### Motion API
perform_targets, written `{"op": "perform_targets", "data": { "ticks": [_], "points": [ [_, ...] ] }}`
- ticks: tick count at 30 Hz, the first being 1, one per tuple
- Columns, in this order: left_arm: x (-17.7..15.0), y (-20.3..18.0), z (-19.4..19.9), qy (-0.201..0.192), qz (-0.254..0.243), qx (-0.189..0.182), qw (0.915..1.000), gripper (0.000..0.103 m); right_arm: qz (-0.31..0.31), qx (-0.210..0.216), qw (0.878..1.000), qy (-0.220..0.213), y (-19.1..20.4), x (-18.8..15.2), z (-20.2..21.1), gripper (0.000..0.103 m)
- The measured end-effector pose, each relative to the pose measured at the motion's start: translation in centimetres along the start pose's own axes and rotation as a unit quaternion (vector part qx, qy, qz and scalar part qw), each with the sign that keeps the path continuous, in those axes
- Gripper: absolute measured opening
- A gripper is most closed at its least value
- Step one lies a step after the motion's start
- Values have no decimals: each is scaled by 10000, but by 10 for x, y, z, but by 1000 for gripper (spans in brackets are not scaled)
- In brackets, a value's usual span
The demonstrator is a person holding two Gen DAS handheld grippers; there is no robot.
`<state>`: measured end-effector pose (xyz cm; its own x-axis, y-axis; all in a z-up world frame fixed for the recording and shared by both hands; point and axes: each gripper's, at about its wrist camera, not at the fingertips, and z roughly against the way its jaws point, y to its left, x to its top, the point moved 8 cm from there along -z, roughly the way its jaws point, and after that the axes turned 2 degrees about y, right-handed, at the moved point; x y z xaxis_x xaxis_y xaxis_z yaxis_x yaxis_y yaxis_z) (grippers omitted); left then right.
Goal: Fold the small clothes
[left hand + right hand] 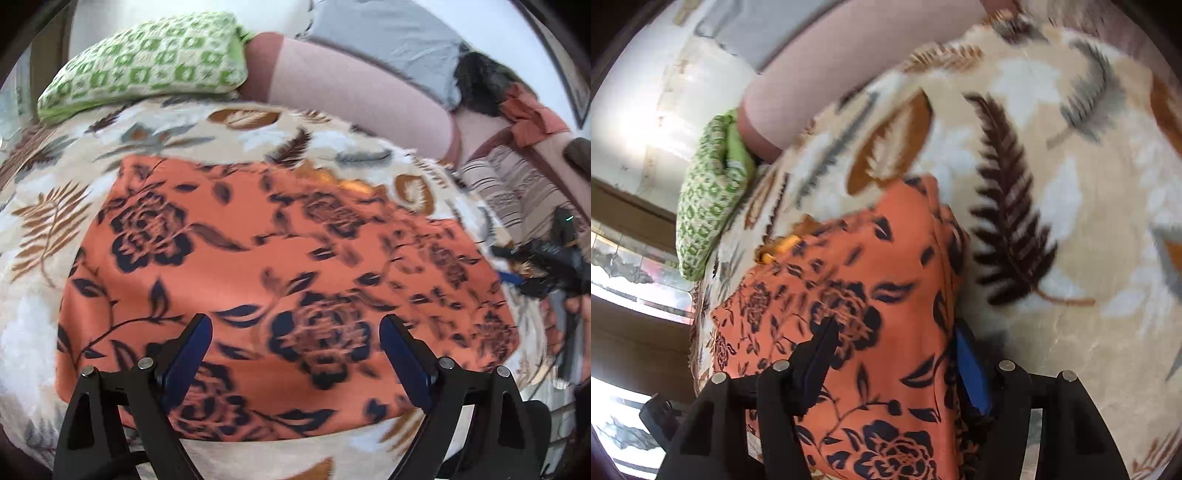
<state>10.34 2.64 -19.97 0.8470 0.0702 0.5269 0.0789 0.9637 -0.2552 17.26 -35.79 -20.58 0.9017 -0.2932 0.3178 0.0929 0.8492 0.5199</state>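
A: Where is the orange floral garment [280, 280] relative to the left gripper [295, 332]?

B: Directly ahead of it and below. It lies spread nearly flat on the leaf-print blanket [48, 206], its near edge under the fingers. The jaws stand wide apart with nothing between the pads; they hover above the cloth, not pinching it.

A: Why flat like that?

B: I judge it is laid out so an edge can be taken and carried over. A smooth spread gives a straight fold line.

A: And the right gripper [897, 354]?

B: It sits at the garment's right-hand edge. In its own view the cloth [886, 295] runs forward between the two fingers; the left finger [820, 347] lies over the print, and the blue pad [971, 373] is just beside the seam edge. The jaws are partly apart. I cannot see the pads pressing the fabric, so I read it as not clamped.

A: Can the left camera see it?

B: Yes, far off to the right, the right gripper [517, 273] shows dark and blurred at the cloth's border, with a hand [576, 306] behind it.

A: Anything beyond?

B: A green patterned pillow [147, 62] lies well ahead and left of the left gripper, next to a pink bolster [354, 85].

A: Next move?

B: Probably closing on that side edge, though the cloth's thin hem may slip out.
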Motion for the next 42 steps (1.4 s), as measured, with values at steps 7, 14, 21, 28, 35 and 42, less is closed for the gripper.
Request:
{"op": "perform_targets", "data": {
  "ticks": [7,14,21,28,35,42],
  "points": [
    [-17,3,-20,262,-417,363,9981,91,320,-399,9987,-62,12,36,-21,67],
    [-17,6,-22,263,-439,323,9982,92,-122,-38,9993,362,-15,46,-62,66],
    [-17,3,-24,220,-514,343,9978,92,-38,37,9992,386,-20,43,-73,18],
    [-12,4,-18,346,-265,306,9986,92,380,-1063,9936,-59,-7,44,-38,34],
    [-6,7,3,122,-179,540,9983,92,1023,-442,9916,-658,56,20,21,70],
    [-8,13,14,114,-119,559,9983,92,-115,-307,9984,467,-3,-25,-45,74]
  ]
}}
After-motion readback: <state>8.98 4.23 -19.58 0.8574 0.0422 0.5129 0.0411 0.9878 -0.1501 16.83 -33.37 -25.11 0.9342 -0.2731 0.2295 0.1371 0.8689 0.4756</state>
